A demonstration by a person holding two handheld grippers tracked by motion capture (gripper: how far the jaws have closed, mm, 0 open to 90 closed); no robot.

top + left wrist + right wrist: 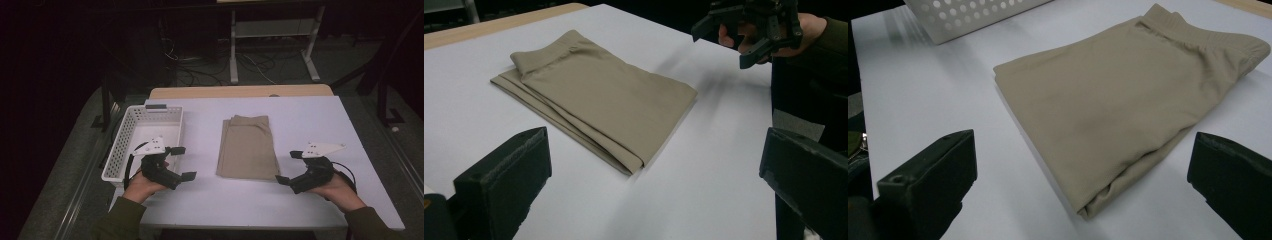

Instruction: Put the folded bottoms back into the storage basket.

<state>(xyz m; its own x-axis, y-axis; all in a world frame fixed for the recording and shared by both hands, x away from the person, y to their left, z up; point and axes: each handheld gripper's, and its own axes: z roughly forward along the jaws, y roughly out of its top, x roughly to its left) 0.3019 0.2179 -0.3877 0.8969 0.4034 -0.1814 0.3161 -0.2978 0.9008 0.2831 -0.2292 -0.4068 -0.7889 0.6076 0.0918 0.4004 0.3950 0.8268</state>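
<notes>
A folded tan garment (248,146) lies flat in the middle of the white table (300,120), its elastic waistband at the far end. My left gripper (183,163) hovers open to the left of it, beside the basket, with nothing between its jaws. My right gripper (289,167) is open too, near the garment's near right corner, and holds nothing. In the left gripper view the garment (594,95) lies ahead and my right gripper (724,37) is beyond it. The right gripper view looks across the garment (1128,105) from close by.
A white perforated basket (122,145) stands empty at the table's left edge, also seen as the basket (973,15) in the right gripper view. Behind the table are a wooden strip (240,91), a white frame (272,45) and cables on the floor.
</notes>
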